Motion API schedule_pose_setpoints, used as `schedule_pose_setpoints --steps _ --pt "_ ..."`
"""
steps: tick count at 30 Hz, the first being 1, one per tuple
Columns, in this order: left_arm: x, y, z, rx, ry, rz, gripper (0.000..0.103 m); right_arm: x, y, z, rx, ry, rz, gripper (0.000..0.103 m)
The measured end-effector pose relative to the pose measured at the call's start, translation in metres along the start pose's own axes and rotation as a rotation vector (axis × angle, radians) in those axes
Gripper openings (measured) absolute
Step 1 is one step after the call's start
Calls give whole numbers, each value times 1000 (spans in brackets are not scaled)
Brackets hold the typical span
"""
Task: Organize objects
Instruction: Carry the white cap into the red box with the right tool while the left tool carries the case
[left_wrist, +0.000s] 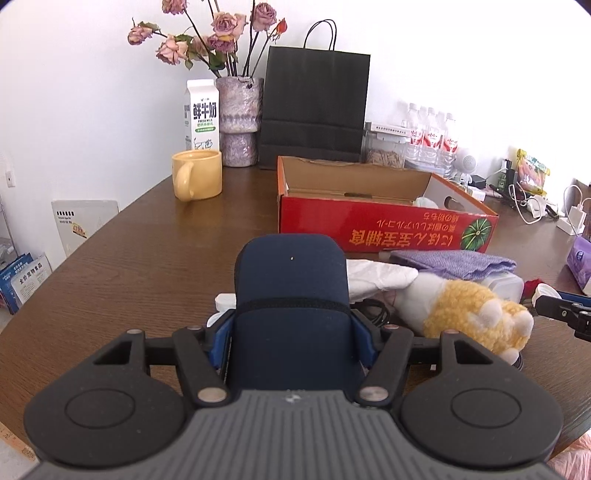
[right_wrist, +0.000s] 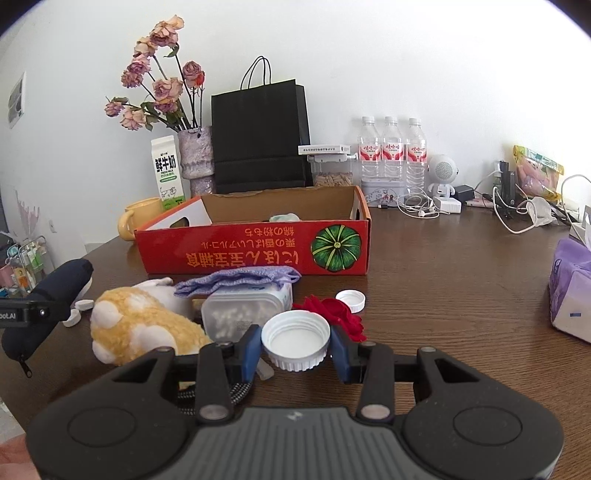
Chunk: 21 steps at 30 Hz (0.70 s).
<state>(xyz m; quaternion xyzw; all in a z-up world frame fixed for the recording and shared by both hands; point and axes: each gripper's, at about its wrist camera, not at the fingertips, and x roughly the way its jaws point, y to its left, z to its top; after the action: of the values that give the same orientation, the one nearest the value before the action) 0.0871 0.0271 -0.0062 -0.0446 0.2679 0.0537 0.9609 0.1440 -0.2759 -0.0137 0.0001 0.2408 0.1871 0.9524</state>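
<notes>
My left gripper (left_wrist: 291, 343) is shut on a dark navy zip pouch (left_wrist: 291, 295), held above the brown table; the pouch also shows in the right wrist view (right_wrist: 55, 295). My right gripper (right_wrist: 295, 350) is shut on a large white jar lid (right_wrist: 295, 341). The open red cardboard box (left_wrist: 384, 229) stands ahead, also seen in the right wrist view (right_wrist: 255, 251). In front of it lie a plush paw (right_wrist: 140, 325), a purple cloth (right_wrist: 236, 278), a clear plastic container (right_wrist: 243, 310), a red fabric flower (right_wrist: 336, 312) and a small white cap (right_wrist: 350, 300).
A yellow mug (left_wrist: 197, 174), milk carton (left_wrist: 202, 114), vase of dried roses (left_wrist: 238, 122) and black paper bag (left_wrist: 314, 110) stand at the back. Water bottles (right_wrist: 391, 155), a small robot speaker (right_wrist: 443, 177), cables and a purple tissue pack (right_wrist: 570, 288) are at the right.
</notes>
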Motion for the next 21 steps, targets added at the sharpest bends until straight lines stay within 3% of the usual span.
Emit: schedule_pose_setpoints --steps 21 --pt "26 -35 58 19 -97 -74 65 21 8 55 -44 -106 33 39"
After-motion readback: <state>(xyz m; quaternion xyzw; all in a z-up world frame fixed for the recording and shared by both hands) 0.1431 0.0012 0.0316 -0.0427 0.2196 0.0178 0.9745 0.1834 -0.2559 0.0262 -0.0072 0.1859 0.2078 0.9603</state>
